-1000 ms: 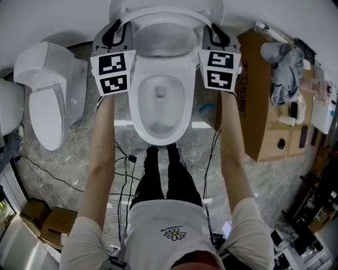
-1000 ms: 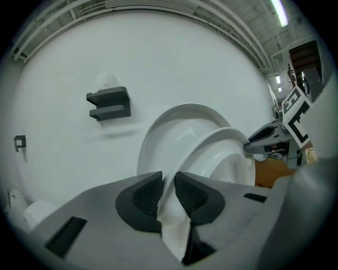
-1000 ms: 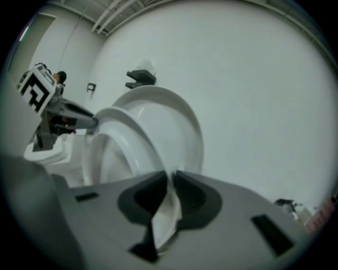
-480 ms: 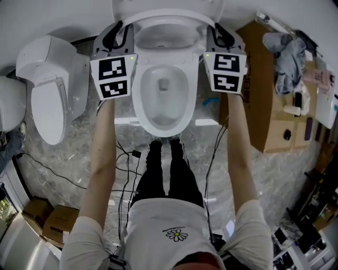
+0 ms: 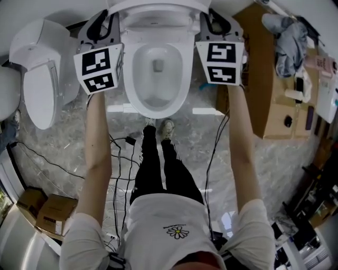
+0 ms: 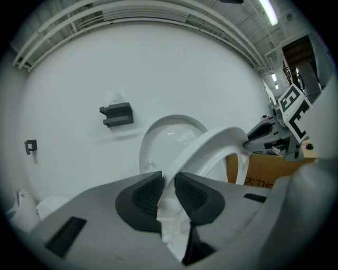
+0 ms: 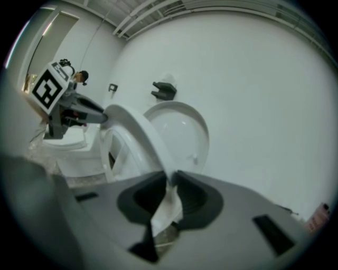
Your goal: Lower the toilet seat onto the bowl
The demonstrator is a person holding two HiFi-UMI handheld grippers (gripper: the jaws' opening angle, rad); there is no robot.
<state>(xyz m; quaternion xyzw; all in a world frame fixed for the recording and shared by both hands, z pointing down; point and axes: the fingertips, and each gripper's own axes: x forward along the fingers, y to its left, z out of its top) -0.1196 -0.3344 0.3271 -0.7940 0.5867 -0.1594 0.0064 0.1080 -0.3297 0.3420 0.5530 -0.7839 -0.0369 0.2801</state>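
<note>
The white toilet bowl [image 5: 130, 89] stands in front of me, at the top middle of the head view. Its seat [image 5: 158, 6] hangs half raised, tilted forward off the upright lid [image 6: 165, 136]. My left gripper [image 5: 106, 22] is shut on the seat's left rim [image 6: 211, 146], which runs between its dark pads [image 6: 145, 196]. My right gripper [image 5: 210, 22] is shut on the right rim [image 7: 134, 132], close in front of the lid [image 7: 182, 132]. Each gripper view shows the other gripper at the far side of the ring.
A second white toilet [image 5: 39, 79] stands close on the left. An open cardboard box [image 5: 266, 89] with clothes [image 5: 288, 37] stands on the right. Cables [image 5: 119, 158] trail over the marble floor by my feet. A dark bracket [image 6: 117, 114] is on the wall.
Both grippers have come toward me with the seat rim, and their marker cubes look larger and wider apart. The seat now leans further from the lid. The bowl sits higher in the head view.
</note>
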